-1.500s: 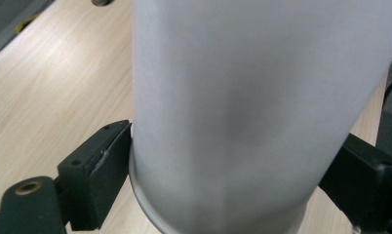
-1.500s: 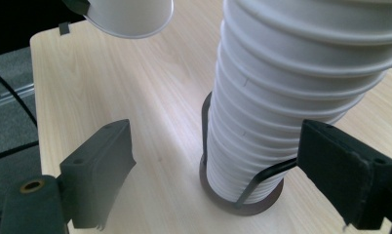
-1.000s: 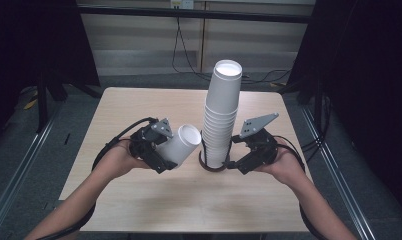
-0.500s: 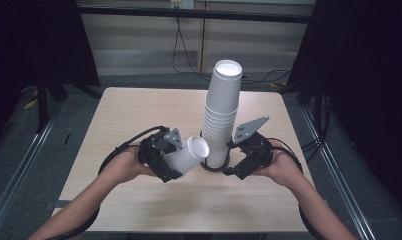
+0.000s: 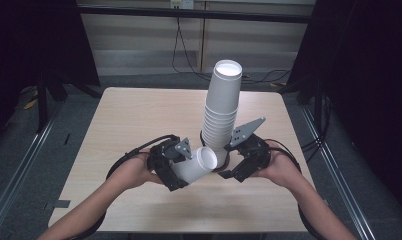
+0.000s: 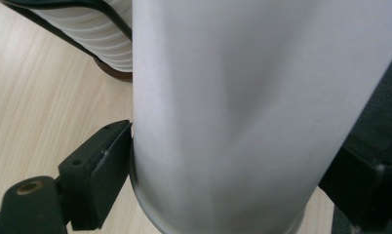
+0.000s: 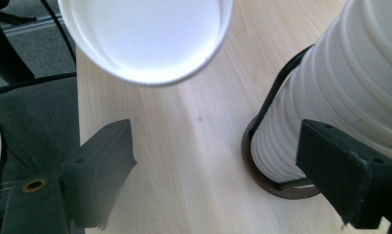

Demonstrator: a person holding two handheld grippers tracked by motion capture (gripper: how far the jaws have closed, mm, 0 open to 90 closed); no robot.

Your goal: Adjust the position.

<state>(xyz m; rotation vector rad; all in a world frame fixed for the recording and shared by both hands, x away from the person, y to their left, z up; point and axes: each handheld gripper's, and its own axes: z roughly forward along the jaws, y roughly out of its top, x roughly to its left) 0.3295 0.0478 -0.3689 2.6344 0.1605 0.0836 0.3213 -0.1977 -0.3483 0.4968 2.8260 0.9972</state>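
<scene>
Left gripper (image 5: 189, 172) clamped on single white paper cup (image 5: 196, 165), jaws pressing smooth tapered wall; cup lay tilted, open mouth toward right gripper (image 5: 228, 167). Tall ribbed stack of white cups (image 5: 221, 112) stood just beyond both grippers, seated in dark round base (image 7: 269, 180) with thin black wire frame. Right gripper spread wide, gripping nothing; one jaw beside stack's foot. Pale wood-grain table (image 5: 139, 115) beneath.

In the left gripper view the held paper cup (image 6: 243, 117) runs past the top edge, hiding its mouth, while the cup stack (image 6: 108, 36) behind is cropped to a few rims.
</scene>
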